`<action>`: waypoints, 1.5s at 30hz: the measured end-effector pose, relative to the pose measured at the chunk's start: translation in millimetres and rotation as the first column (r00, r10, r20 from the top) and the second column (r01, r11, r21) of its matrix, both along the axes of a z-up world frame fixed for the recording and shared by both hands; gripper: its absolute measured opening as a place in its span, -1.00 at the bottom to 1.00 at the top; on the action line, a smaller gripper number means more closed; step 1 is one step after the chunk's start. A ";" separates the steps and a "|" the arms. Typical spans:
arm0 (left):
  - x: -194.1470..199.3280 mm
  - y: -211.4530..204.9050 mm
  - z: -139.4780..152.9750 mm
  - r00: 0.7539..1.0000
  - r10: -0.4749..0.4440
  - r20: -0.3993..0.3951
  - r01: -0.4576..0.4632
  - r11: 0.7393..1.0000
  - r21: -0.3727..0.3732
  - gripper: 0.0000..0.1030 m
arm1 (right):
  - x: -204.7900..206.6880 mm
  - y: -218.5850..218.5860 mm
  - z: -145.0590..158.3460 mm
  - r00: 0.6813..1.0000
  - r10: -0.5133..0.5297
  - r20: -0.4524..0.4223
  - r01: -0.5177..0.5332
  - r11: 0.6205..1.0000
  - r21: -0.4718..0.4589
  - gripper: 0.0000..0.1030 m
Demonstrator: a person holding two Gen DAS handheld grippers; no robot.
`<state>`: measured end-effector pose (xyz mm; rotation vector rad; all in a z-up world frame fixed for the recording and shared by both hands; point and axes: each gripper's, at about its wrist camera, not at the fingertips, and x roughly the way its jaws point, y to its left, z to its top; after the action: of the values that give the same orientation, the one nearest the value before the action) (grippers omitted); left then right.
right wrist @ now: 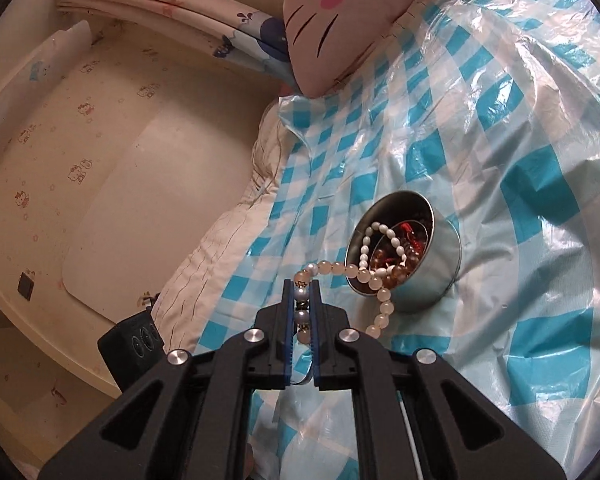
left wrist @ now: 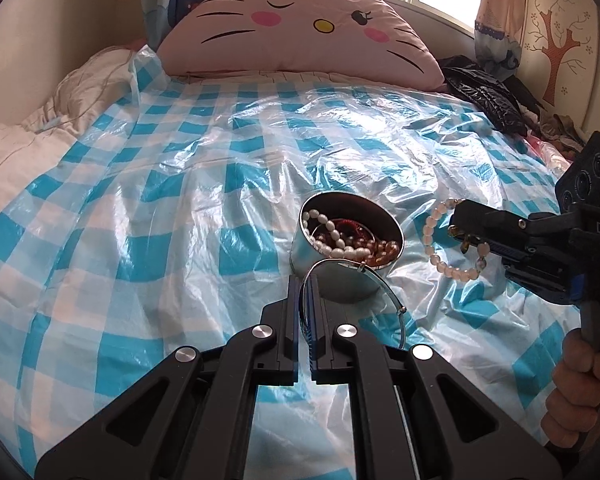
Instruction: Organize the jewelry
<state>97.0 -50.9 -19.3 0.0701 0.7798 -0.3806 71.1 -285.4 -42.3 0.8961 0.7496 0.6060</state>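
Note:
A round metal tin (left wrist: 332,276) stands on the blue-checked plastic sheet, holding white pearl strings and amber beads (left wrist: 380,250). My left gripper (left wrist: 306,280) is shut on a thin silver bangle (left wrist: 396,300) that arcs in front of the tin. My right gripper (left wrist: 458,224) is shut on a pale pink bead bracelet (left wrist: 432,236), held in the air just right of the tin. In the right wrist view the right gripper (right wrist: 301,286) pinches the bracelet (right wrist: 380,300), whose loop hangs before the tin (right wrist: 432,276). The left gripper's body (right wrist: 134,350) shows at lower left.
A checked plastic sheet (left wrist: 180,184) covers the bed. A pink cat-face pillow (left wrist: 300,28) lies at the head. Dark clothes (left wrist: 488,96) lie at the far right. A white quilt (left wrist: 20,140) is bunched at the left, by the wall (right wrist: 100,140).

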 end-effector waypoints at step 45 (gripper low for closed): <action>-152.7 47.5 34.0 0.990 0.112 0.084 -0.117 0.992 0.050 0.85 | -206.4 46.1 90.1 0.867 -0.354 0.350 0.495 0.687 -0.532 0.86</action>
<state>-55.7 -3.4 14.6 0.0911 0.7110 -0.2458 -135.3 -239.2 47.8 0.3581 0.4536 0.0144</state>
